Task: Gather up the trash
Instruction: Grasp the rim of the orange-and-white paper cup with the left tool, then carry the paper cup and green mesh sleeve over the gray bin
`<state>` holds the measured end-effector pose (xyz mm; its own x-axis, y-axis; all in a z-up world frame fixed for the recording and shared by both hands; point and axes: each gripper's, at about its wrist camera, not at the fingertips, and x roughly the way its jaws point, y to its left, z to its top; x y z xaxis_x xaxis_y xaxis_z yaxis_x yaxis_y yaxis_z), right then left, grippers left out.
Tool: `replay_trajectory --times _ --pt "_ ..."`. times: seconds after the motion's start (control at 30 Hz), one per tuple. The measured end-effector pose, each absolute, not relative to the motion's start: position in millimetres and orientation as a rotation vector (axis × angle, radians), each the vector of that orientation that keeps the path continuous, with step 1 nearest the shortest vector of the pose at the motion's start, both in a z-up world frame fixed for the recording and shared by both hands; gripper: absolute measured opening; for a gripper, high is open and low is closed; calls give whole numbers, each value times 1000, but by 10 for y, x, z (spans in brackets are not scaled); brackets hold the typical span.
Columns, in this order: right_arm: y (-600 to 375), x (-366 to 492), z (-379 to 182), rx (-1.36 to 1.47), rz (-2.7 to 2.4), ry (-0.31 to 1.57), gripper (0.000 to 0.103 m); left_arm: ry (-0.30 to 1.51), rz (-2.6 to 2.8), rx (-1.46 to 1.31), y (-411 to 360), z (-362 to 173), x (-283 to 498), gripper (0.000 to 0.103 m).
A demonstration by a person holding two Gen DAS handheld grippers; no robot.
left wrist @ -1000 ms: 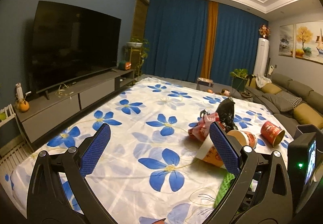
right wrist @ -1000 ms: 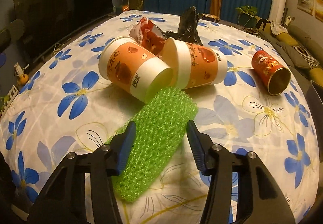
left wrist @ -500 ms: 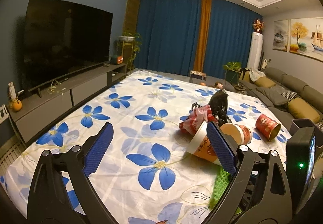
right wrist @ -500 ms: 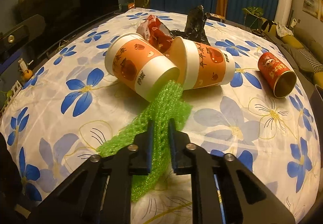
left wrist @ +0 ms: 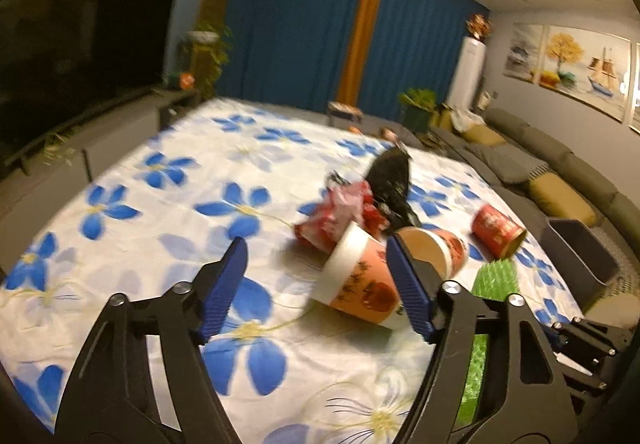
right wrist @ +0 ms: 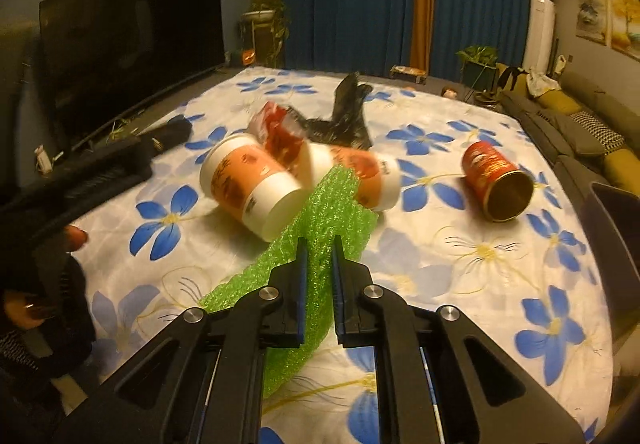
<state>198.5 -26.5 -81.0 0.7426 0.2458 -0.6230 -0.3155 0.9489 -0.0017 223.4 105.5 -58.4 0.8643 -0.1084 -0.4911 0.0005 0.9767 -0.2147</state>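
right wrist | right gripper [right wrist: 319,260] pinching green foam net [right wrist: 320,212] | left gripper [left wrist: 316,276] closing, nothing between pads

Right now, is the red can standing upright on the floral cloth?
No. In the right wrist view the red can lies on its side on the floral cloth, its open end facing the camera.
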Motion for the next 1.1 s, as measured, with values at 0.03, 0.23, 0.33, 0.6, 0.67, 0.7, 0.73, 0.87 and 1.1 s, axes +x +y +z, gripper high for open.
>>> replay_trajectory --times 0.03,0.23,0.33,0.6,0.67,0.7,0.73,0.87,1.1 --pt "-283 1983 -804 -108 306 665 11 548 -81 -207 1029 -623 2292 65" --pt "-356 1943 -764 -97 306 656 11 656 -208 -224 982 -829 2512 46" --pt "-380 1932 -742 -88 308 651 11 678 -252 -217 952 -879 2528 38" --pt "-439 1889 -685 -62 304 637 11 701 -331 -228 914 -935 2515 13" --pt "-455 1874 -675 -61 301 634 11 692 -351 -222 877 -924 2480 7" --pt "-467 1868 -671 -60 298 631 11 687 -354 -218 858 -915 2466 5" --pt "-481 1865 -671 -59 296 630 11 683 -352 -215 850 -912 2454 3" --pt "-556 1841 -657 -47 283 624 11 667 -349 -223 817 -878 2367 2" --pt "-684 1780 -582 -30 273 590 11 583 -340 -251 831 -646 2086 2"
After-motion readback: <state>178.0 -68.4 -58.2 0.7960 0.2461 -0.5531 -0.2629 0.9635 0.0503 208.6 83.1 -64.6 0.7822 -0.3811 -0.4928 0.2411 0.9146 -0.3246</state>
